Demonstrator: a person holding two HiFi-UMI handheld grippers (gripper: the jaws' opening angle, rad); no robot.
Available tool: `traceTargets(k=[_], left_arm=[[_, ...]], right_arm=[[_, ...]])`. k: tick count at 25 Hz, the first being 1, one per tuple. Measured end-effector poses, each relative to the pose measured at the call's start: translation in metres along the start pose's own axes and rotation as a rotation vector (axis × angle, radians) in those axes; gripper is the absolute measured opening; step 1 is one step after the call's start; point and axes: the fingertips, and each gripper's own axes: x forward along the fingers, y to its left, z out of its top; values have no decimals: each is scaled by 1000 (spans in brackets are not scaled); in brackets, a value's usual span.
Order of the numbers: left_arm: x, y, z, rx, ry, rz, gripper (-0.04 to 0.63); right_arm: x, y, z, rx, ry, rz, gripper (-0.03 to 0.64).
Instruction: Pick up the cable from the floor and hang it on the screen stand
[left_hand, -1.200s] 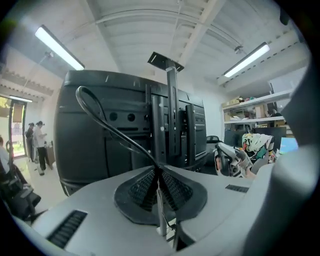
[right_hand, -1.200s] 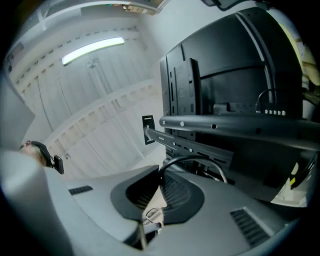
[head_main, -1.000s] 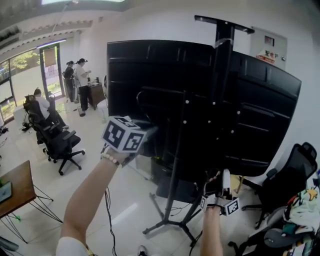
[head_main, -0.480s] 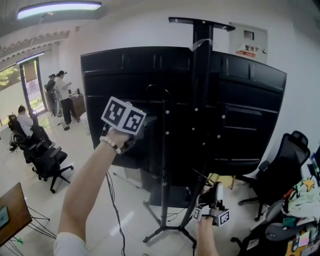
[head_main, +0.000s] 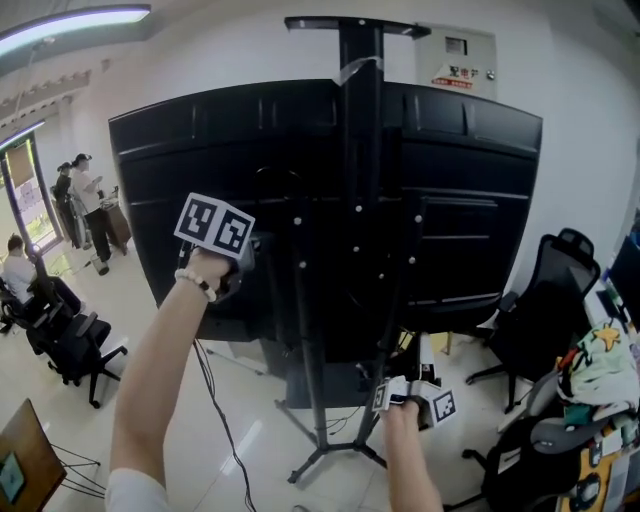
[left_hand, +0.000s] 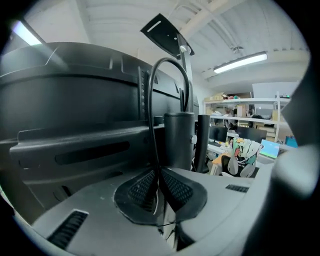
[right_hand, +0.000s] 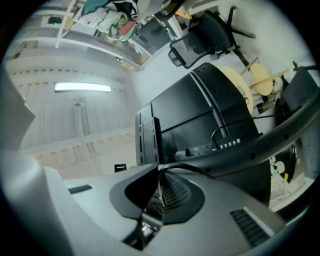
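The black screen (head_main: 460, 200) shows its back on a black screen stand (head_main: 360, 120). My left gripper (head_main: 250, 262) is raised against the screen's back, left of the pole, and is shut on the thin black cable (left_hand: 152, 115). In the left gripper view the cable arcs up out of the left gripper (left_hand: 159, 172) and curves over toward the pole (left_hand: 179, 140). Below my left hand the cable (head_main: 207, 375) hangs down to the floor. My right gripper (head_main: 424, 352) is low by the stand's base. In the right gripper view, the right gripper (right_hand: 159, 170) is shut on the cable (right_hand: 192, 170).
Black office chairs stand at the right (head_main: 545, 320) and the far left (head_main: 70, 340). People (head_main: 85, 195) stand by a desk at the far left. A wooden table corner (head_main: 20, 460) is at the lower left. The stand's legs (head_main: 325, 455) spread over the floor.
The view has swung, so the screen sits more to the left. My left gripper has risen and come closer to the stand's pole. The right gripper stays low by the base.
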Motion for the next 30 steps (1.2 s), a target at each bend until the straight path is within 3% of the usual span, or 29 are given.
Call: traceTargets(k=[5, 12, 18, 22, 30], left_arm=[[3, 5, -4, 27, 70, 19, 14], [19, 26, -67, -77, 150, 0, 14], [32, 14, -122, -76, 211, -35, 14], [35, -7, -155, -34, 208, -38, 14], [48, -55, -172, -5, 171, -57, 14]], right_arm=[[9, 23, -16, -5, -26, -33, 29], [16, 56, -28, -15, 44, 71, 31], [-3, 39, -30, -21, 51, 11, 30], [-7, 30, -43, -71, 125, -34, 29], [-12, 15, -57, -242, 251, -145, 31]])
